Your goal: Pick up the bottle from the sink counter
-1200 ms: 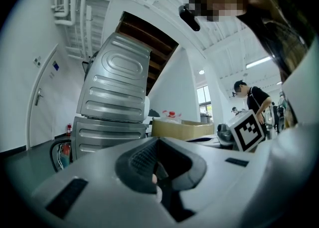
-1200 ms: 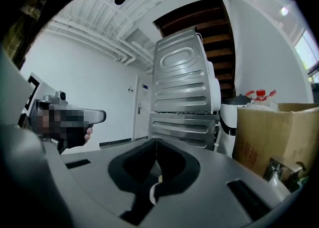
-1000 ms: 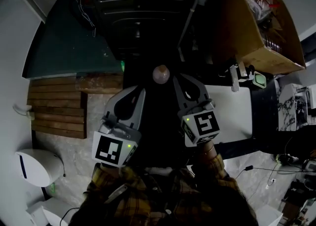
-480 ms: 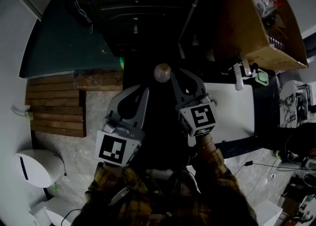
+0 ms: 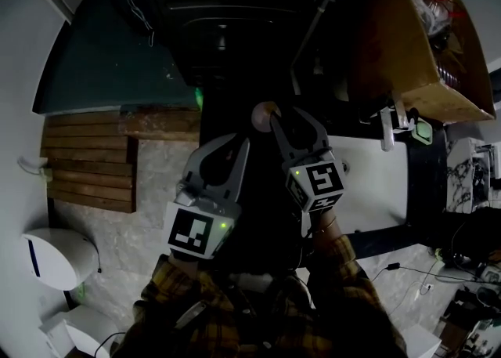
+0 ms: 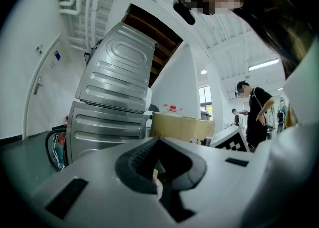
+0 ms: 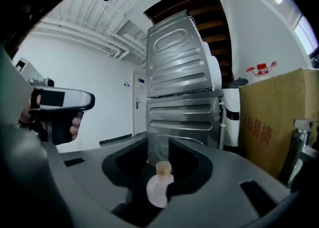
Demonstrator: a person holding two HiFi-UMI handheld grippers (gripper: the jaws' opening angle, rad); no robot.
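Note:
A small pale bottle with a tan cap stands upright between the jaws of my right gripper. The jaws have just been opening. A dark gap shows on the bottle's left side, and its right side rests against the right jaw. From the head view the bottle shows as a round pale top at the tips of the right gripper, over a dark counter. My left gripper hangs just to the left, level, with its tips together and nothing held.
A ribbed steel appliance stands straight ahead and a cardboard box to the right. Wooden slats and a white bin lie at the left. A person stands far off in the left gripper view.
Both grippers have shifted a little up the picture, and the left one has drawn nearer the right. The bottle stays at the right gripper's tips.

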